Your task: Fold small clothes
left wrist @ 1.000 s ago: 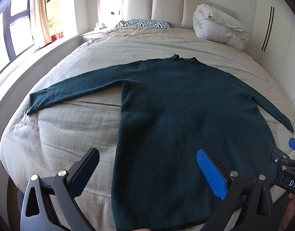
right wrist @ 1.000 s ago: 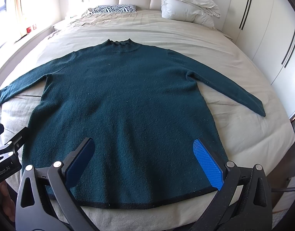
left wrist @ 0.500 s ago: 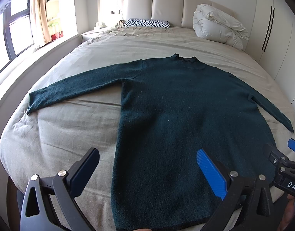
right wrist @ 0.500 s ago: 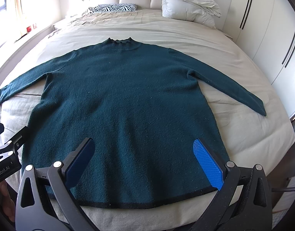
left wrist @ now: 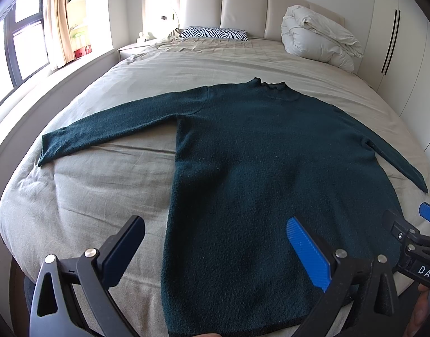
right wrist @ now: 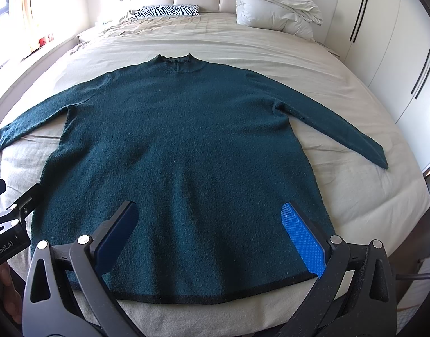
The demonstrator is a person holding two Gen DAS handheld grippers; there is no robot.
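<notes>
Hovering wide and empty at lower frame, left tongs (left wrist: 215, 248) and right tongs (right wrist: 212, 234) faced the sweater (right wrist: 175, 151), flat mid-bed (right wrist: 341, 84); folding unstarted, a sleeve probably next.

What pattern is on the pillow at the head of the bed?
Black-and-white zebra stripes on the pillow; it shows best in the left wrist view.

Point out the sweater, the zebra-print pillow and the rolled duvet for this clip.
sweater (right wrist: 181, 146), right wrist view, middle of its chest.
zebra-print pillow (left wrist: 215, 33), left wrist view, centre of its top face.
rolled duvet (right wrist: 274, 5), right wrist view, its upper folds.
</notes>
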